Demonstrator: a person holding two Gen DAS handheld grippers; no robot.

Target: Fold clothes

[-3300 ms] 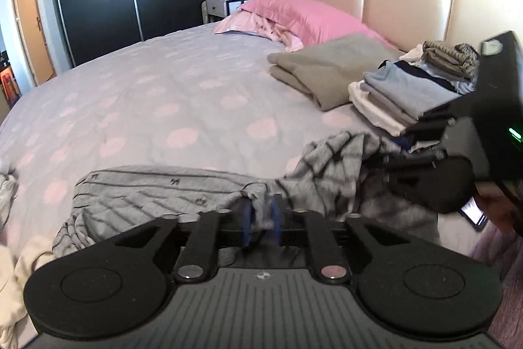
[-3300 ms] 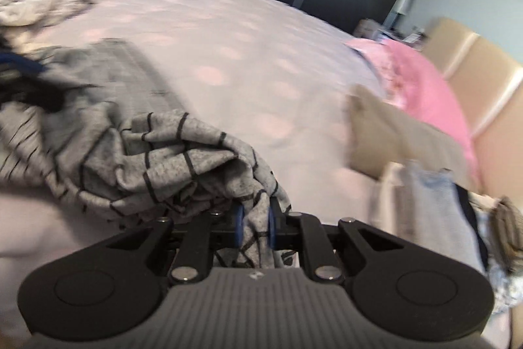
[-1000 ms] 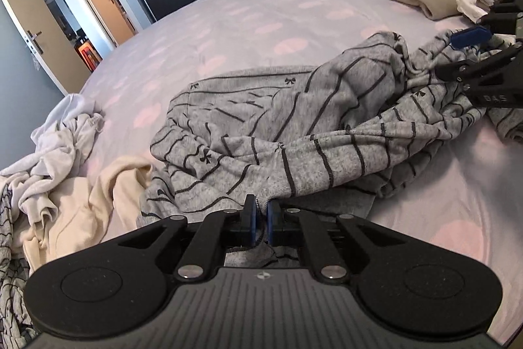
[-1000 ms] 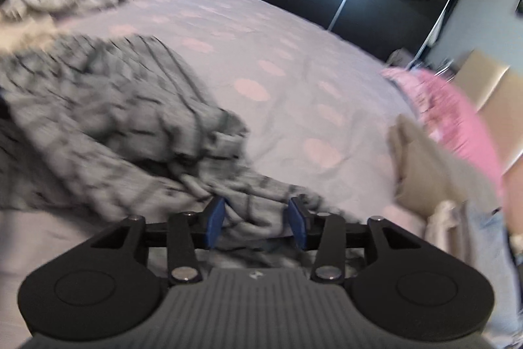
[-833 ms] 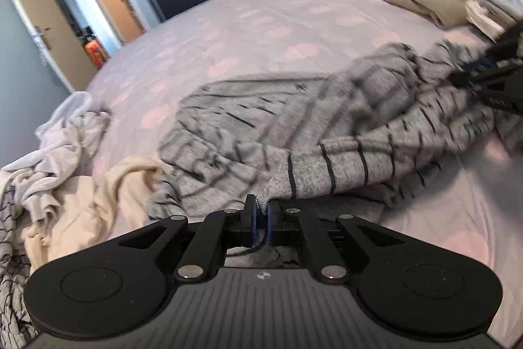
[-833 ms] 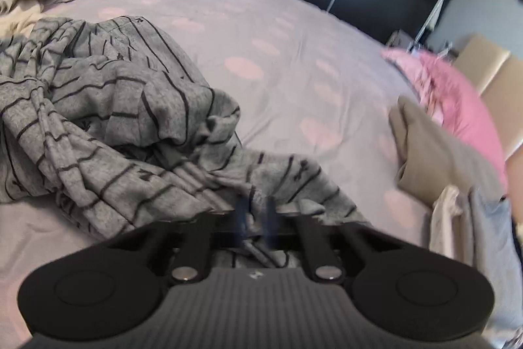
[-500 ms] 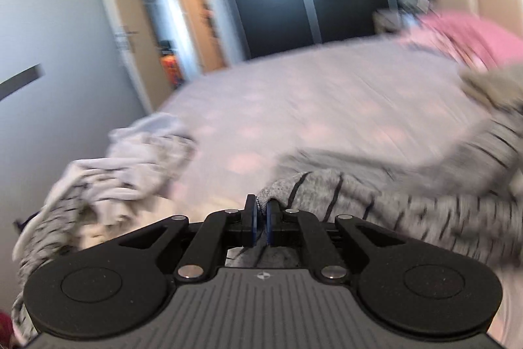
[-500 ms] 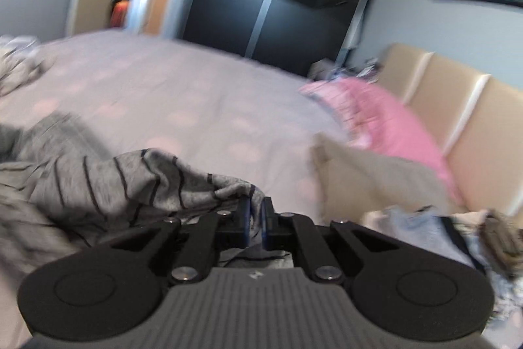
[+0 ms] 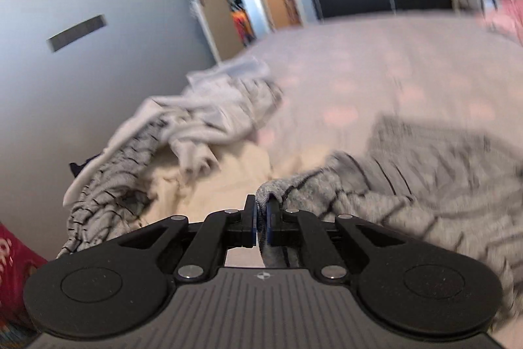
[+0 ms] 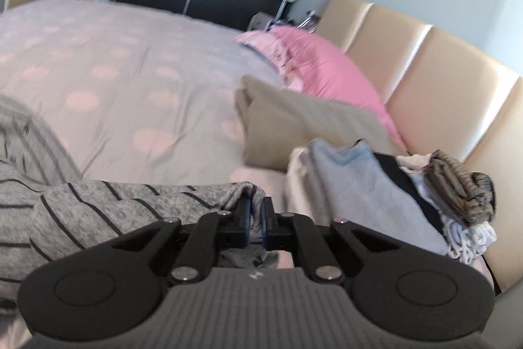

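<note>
Grippers point(image 9: 260, 211) point(image 10: 256, 216) pinching striped garment point(image 9: 408, 185)

The left gripper point(image 9: 260, 209) is pitched down over the bed, its blue pads point(image 9: 251, 219) pressed together on a fold of grey striped cloth point(image 9: 392, 201); the right gripper point(image 10: 255, 211) tilts down likewise, its jaws just closed, pads point(image 10: 245, 219) pinched on another edge of the cloth; no hand or sleeve shows in either view.

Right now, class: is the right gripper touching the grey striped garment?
Touching. The right wrist view shows the right gripper shut on the grey striped garment, fabric pinched between its pads.
</note>
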